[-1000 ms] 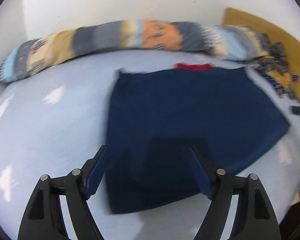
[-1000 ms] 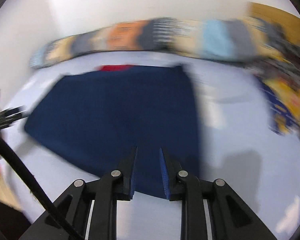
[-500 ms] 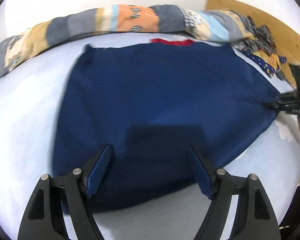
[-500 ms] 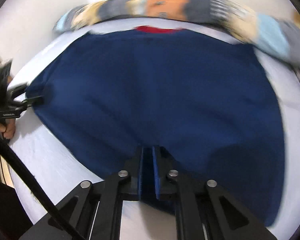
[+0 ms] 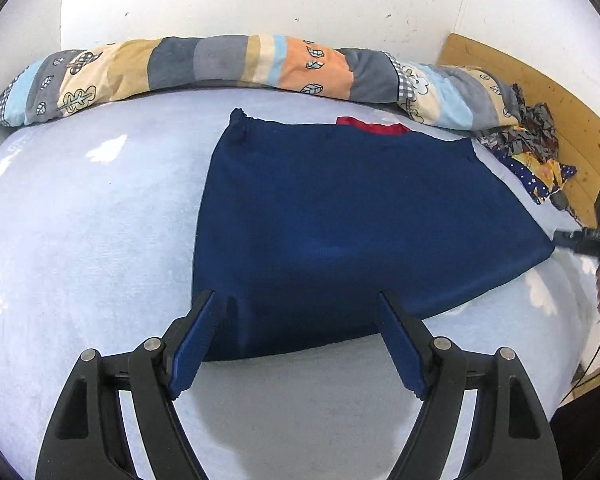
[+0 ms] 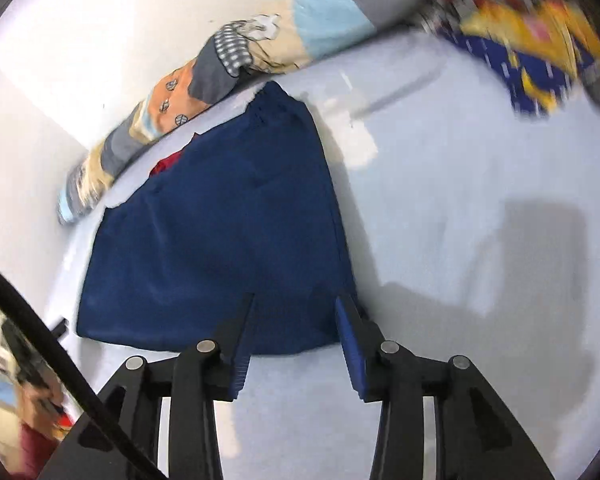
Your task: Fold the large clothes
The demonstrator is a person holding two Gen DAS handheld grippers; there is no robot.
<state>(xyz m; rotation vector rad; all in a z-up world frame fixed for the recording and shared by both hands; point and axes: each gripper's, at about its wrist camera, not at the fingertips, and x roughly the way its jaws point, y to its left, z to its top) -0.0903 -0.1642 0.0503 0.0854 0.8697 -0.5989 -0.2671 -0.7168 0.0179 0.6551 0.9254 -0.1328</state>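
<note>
The navy garment (image 5: pixel 340 232) lies flat on the bed (image 5: pixel 80 220), seemingly folded once with more folds left, and both the left claw (image 5: pixel 296 336) and right claw (image 6: pixel 296 332) are released.

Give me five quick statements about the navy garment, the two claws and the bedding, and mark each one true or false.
1. The navy garment lies spread flat on the pale blue sheet. True.
2. The left claw is clamped shut on the hem. False: its jaws stand wide open.
3. The right claw is open. True.
4. A patchwork quilt roll lies along the wall beyond the garment. True.
5. The red patch shows at the garment's near edge. False: it shows at the far edge.
</note>
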